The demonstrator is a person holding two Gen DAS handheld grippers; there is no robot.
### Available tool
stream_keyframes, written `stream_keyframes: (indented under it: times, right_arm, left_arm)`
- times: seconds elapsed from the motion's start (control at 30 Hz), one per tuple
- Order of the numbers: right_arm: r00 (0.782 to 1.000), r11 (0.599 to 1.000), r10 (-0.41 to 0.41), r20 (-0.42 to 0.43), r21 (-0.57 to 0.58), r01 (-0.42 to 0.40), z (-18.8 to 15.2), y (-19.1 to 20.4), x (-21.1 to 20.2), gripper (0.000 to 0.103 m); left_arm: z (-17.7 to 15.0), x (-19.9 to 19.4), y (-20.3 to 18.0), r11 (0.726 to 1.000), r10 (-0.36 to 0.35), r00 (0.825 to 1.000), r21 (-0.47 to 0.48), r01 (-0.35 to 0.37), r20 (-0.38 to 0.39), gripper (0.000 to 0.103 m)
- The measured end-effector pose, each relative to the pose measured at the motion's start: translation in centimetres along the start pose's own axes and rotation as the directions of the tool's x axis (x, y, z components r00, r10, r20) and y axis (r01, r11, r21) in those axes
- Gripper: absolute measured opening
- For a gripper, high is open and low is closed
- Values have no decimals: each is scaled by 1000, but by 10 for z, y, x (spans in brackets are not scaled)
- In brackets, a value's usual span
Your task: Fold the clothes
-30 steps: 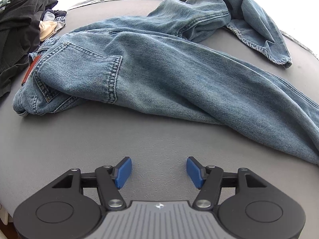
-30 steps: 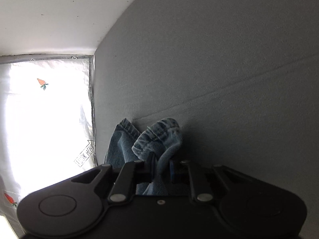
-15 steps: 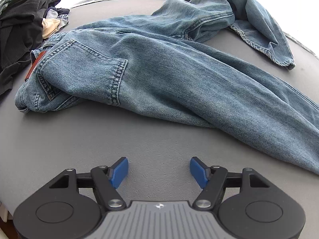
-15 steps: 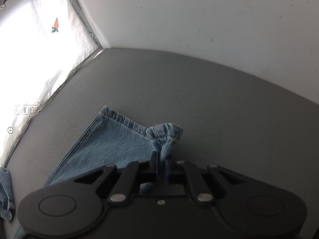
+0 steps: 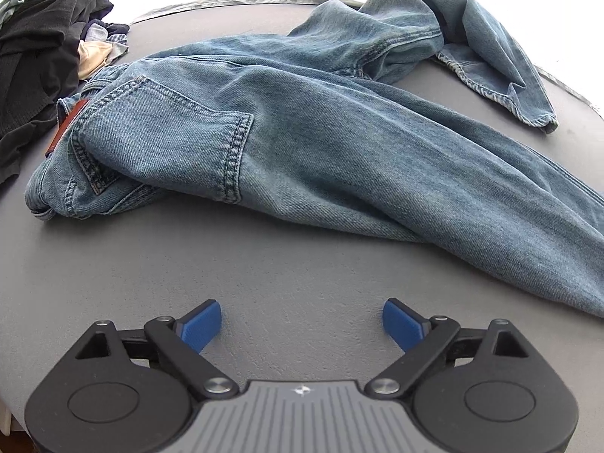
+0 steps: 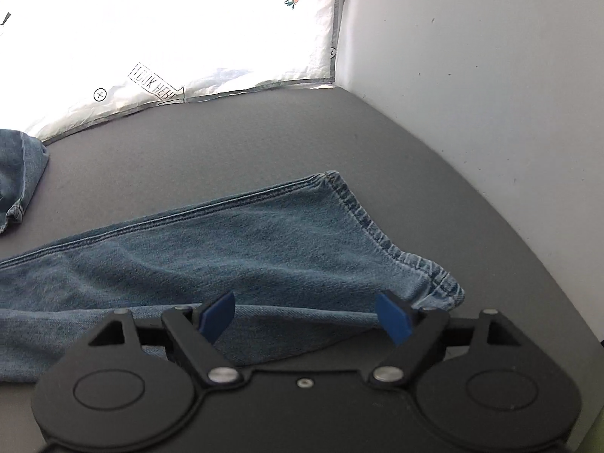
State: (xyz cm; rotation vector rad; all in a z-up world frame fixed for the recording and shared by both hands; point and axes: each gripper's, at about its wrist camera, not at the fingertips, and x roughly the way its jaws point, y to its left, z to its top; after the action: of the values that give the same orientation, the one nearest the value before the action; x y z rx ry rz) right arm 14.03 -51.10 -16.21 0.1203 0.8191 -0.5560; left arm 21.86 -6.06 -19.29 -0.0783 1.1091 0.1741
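Grey felt table (image 5: 158, 264) is carrying limp, heavy jeans (image 5: 302, 143) sprawling crumpled, best gripped at waistband or hems, while the left gripper (image 5: 301, 324) is spreading empty before them, and in the right view the right gripper (image 6: 305, 319) is opening above a flattened leg hem (image 6: 377, 226).

the right gripper (image 6: 305, 315) hangs over a jeans leg (image 6: 234, 249) lying flat on the grey bench (image 6: 264, 132), its jaws opening, pads clear of the denim. the hem (image 6: 381, 234) points toward the white wall (image 6: 490, 94).
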Motion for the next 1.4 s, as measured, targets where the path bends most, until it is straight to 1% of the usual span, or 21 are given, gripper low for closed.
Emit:
stream_keyframes:
  times: [0.07,0.1,0.17,0.23,0.3,0.4,0.53,0.57,0.63,0.73,0.83,0.9,0.97,1.07,1.17,1.23,1.33,1.4]
  right_arm:
    - [999,997,42,-16,-71,-43,-7,29,4,83]
    - [998,994,62,-17,-86,-63,-10,39,5,83]
    - [996,989,90,-4,-114,-90,-15,58,6,83]
    - [995,984,98,5,-153,-96,-18,78,6,83]
    - [995,979,98,8,-178,-95,-20,96,6,83]
    - [995,973,96,7,-210,-93,-21,124,9,84]
    - [997,969,80,3,-235,-77,-17,161,8,84]
    - [997,969,83,10,-236,-78,-14,171,4,85]
    - [995,965,88,38,-253,-76,-9,194,-5,91]
    - [990,950,119,79,-300,-90,-4,237,-21,94]
    - [979,935,181,90,-325,-143,1,282,-34,96]
    - [969,917,232,84,-350,-190,3,312,-40,96]
    - [958,890,276,81,-397,-223,2,341,-46,96]
    - [941,845,331,69,-466,-263,1,378,-58,96]
    - [930,809,363,49,-511,-289,-1,403,-64,96]
    - [922,790,385,29,-527,-313,-1,414,-65,96]
    - [909,759,416,-4,-548,-351,-1,428,-65,96]
    - [900,748,434,-35,-543,-381,-2,435,-63,95]
  left_arm:
    - [0,-2,4,1000,-11,1000,28,11,9,93]
    - [0,-4,7,999,-2,1000,51,0,23,93]
    - [1,-8,18,997,24,998,66,-27,50,93]
    - [2,-12,34,999,21,998,47,-24,66,92]
    - [6,-15,59,1000,13,997,1,-13,76,92]
    - [14,-16,92,999,27,995,-40,-23,92,92]
    - [30,-12,130,998,57,991,-46,-51,122,92]
    - [33,-10,138,997,56,991,-54,-50,124,92]
    - [40,-5,156,996,55,990,-70,-46,127,92]
    - [47,12,179,993,52,994,-106,-41,96,92]
    - [52,27,192,995,34,996,-96,-26,84,92]
    - [57,31,194,997,27,993,-69,-19,115,92]
    - [63,36,192,999,25,990,-40,-19,140,92]
    - [82,51,190,1000,13,989,-22,-10,150,93]
    - [100,62,188,1000,4,988,13,-7,158,95]
    - [107,69,191,1000,-14,987,26,10,159,98]
    - [111,75,197,998,-54,984,46,47,170,100]
    - [112,75,197,997,-59,984,54,51,170,100]
